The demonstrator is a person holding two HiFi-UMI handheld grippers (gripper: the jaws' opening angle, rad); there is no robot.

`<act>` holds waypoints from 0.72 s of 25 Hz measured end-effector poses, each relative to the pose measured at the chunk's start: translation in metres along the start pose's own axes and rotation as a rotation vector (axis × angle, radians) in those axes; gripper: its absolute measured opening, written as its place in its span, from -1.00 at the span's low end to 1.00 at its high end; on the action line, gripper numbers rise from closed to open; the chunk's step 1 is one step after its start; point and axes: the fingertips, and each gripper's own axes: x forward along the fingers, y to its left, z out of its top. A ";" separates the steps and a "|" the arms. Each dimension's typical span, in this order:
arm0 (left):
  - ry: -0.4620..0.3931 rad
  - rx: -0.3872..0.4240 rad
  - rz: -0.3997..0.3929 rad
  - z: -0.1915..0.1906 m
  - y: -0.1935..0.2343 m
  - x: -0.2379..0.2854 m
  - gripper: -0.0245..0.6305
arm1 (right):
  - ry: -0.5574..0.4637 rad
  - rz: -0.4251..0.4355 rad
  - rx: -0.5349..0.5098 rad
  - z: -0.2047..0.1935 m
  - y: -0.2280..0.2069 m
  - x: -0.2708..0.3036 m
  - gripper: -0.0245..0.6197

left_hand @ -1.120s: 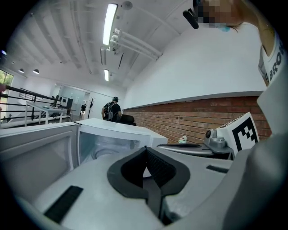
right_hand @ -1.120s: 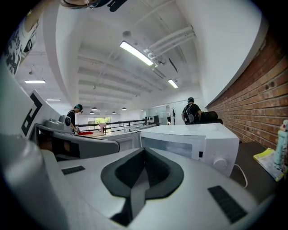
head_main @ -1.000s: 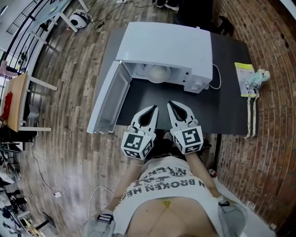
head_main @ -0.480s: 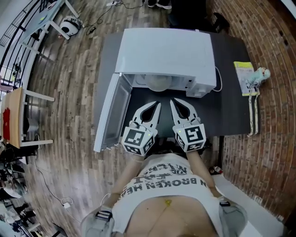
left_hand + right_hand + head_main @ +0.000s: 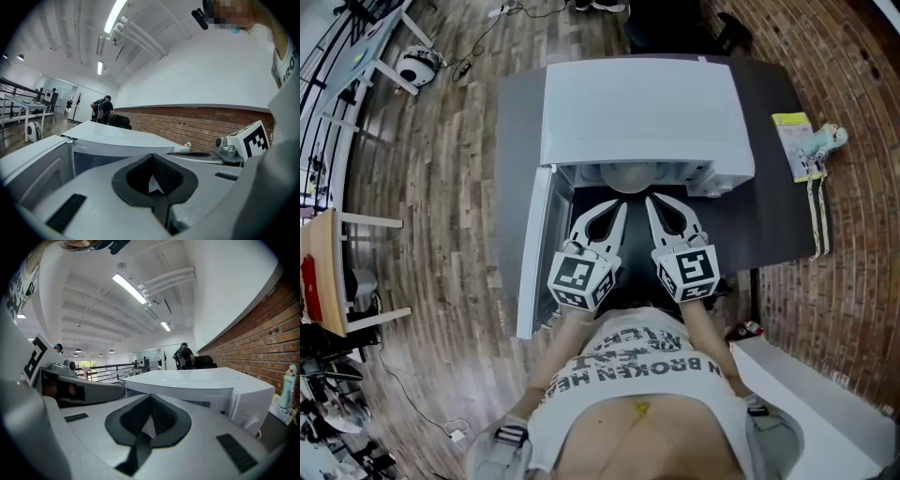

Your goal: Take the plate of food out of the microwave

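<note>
The white microwave [image 5: 647, 112] stands on the dark table [image 5: 773, 220] with its door [image 5: 536, 258] swung open to the left. Just inside the opening, the rim of a pale plate of food [image 5: 630, 176] shows; the rest is hidden under the microwave's top. My left gripper [image 5: 617, 208] and right gripper [image 5: 655, 204] point side by side at the opening, just short of the plate. Both are shut with nothing between the jaws. The left gripper view shows the shut left gripper [image 5: 152, 161] facing the microwave [image 5: 108, 138]. The right gripper view shows the shut right gripper [image 5: 150, 401] before the microwave [image 5: 197, 385].
A yellow-green booklet [image 5: 795, 145] and a small toy figure [image 5: 827, 139] lie at the table's right edge, with a strap [image 5: 816, 220] hanging beside them. The open door blocks the left side. A white ledge [image 5: 806, 394] stands at lower right. People stand far off in the room.
Both grippers have moved forward together toward the microwave opening. The microwave now sits nearer and more centred in the head view. Both pairs of jaws have stayed shut.
</note>
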 end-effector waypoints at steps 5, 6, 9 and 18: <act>0.002 -0.011 -0.038 -0.002 0.020 0.006 -0.91 | 0.012 -0.047 -0.007 -0.005 0.000 0.017 -0.90; 0.004 -0.009 -0.047 -0.002 0.022 0.008 -0.91 | 0.012 -0.055 -0.005 -0.006 -0.002 0.019 -0.90; 0.014 -0.010 -0.054 -0.005 0.026 0.017 -0.91 | 0.014 -0.067 -0.003 -0.007 -0.010 0.022 -0.90; 0.019 -0.035 0.040 -0.009 0.035 0.036 -0.91 | 0.052 0.015 -0.005 -0.014 -0.033 0.033 -0.90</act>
